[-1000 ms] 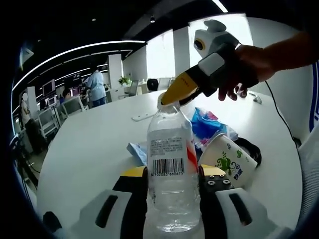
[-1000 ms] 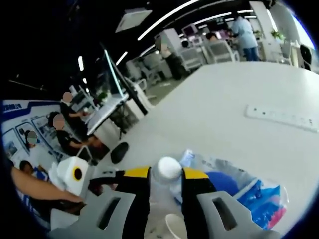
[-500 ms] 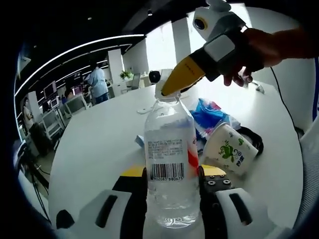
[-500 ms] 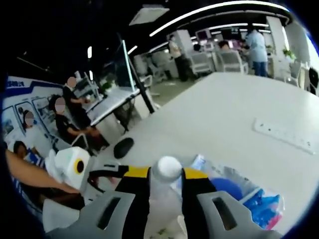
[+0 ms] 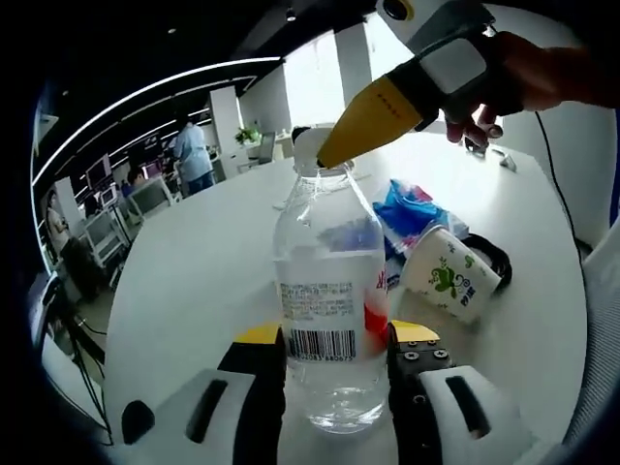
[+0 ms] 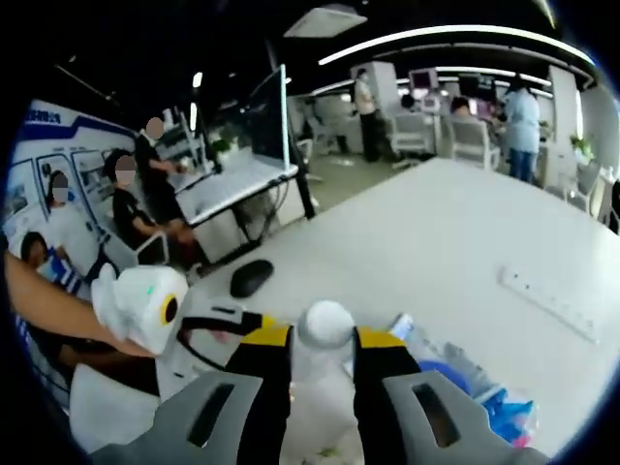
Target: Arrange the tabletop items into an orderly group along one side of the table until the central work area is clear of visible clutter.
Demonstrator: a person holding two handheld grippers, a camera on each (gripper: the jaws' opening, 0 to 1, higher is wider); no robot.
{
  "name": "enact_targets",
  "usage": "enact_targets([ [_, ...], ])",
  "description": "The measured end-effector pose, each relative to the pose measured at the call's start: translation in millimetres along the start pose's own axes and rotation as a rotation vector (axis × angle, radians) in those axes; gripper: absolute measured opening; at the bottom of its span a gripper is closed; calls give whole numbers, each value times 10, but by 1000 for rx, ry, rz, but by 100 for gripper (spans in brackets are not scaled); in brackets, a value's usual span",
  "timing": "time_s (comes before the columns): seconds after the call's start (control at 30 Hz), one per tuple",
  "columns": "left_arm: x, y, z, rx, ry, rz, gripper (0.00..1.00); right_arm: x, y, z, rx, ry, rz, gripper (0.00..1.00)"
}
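My left gripper [image 5: 334, 354] pinches the bottle [image 5: 327, 310] low; my right gripper [image 6: 323, 339] pinches its cap [image 6: 325, 323]. Thin, slick plastic, likely dents.

A clear plastic water bottle [image 5: 329, 300] is clamped between the left gripper [image 5: 332, 339] jaws, its white cap [image 5: 310, 148] pinched by the right gripper [image 5: 334, 150].
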State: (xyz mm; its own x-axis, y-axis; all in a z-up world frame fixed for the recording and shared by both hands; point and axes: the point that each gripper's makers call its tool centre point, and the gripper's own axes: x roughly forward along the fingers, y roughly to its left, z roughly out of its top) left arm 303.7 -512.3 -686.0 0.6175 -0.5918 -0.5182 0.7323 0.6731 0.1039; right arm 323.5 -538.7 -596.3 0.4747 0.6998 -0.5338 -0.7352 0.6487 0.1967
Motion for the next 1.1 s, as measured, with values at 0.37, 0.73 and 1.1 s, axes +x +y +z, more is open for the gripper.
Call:
enact_targets([
  [0.37, -72, 70, -65, 10, 28, -29, 39, 48, 265, 71, -47, -14, 50, 19],
  [0.73, -87, 76, -89, 47, 25, -75, 39, 67, 416, 94, -71, -19, 88, 18],
  [1.1, -85, 102, -115, 49, 29, -119, 39, 136, 574, 152, -106, -37, 118, 18],
])
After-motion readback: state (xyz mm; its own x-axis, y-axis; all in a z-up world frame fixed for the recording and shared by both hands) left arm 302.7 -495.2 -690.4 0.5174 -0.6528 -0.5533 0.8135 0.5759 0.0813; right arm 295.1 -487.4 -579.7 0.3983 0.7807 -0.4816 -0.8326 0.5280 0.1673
